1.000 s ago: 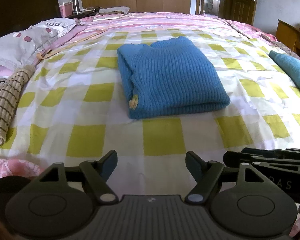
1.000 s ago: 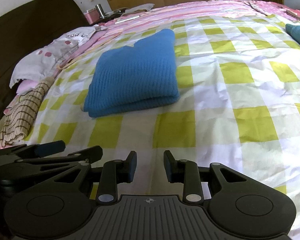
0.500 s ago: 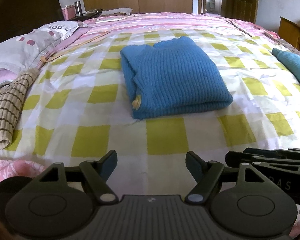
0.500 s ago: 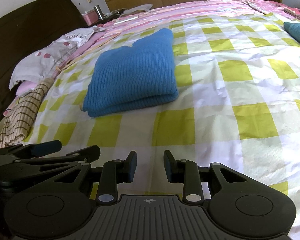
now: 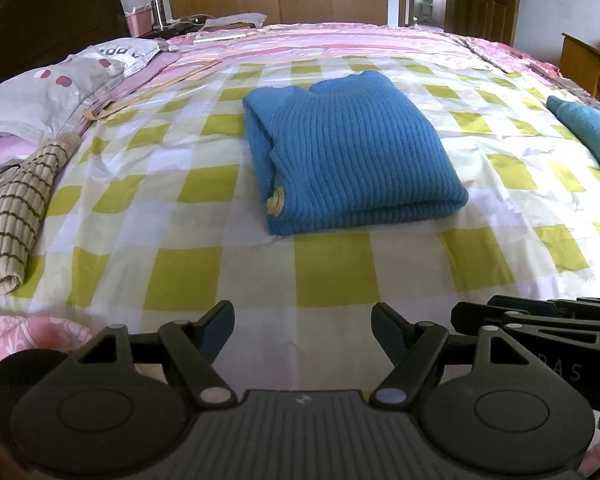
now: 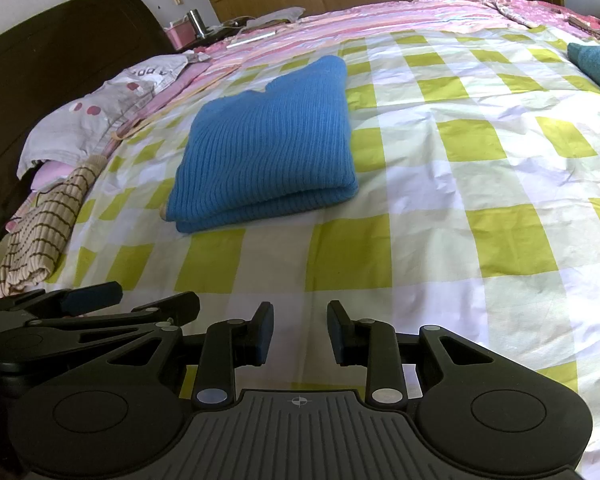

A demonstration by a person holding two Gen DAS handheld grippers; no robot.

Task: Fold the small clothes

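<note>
A blue ribbed sweater [image 5: 352, 152] lies folded into a neat rectangle on the yellow-and-white checked bed sheet [image 5: 328, 276]; it also shows in the right wrist view [image 6: 268, 144]. My left gripper [image 5: 302, 328] is open and empty, low over the near edge of the bed, well short of the sweater. My right gripper [image 6: 299, 334] is open with a narrower gap, empty, beside the left one. The right gripper shows at the right edge of the left wrist view [image 5: 540, 320], and the left gripper shows at the left of the right wrist view [image 6: 92, 300].
A striped beige garment [image 5: 12, 216] lies at the left bed edge. A teal folded cloth [image 5: 588, 132] lies at the right. Grey pillows [image 5: 60, 80] and a dark headboard [image 6: 40, 80] are at the left. A wardrobe and a door stand beyond the bed.
Both grippers have drawn back slightly from the sweater and the view has shifted a little. Neither jaw gap has changed and the sweater has not moved.
</note>
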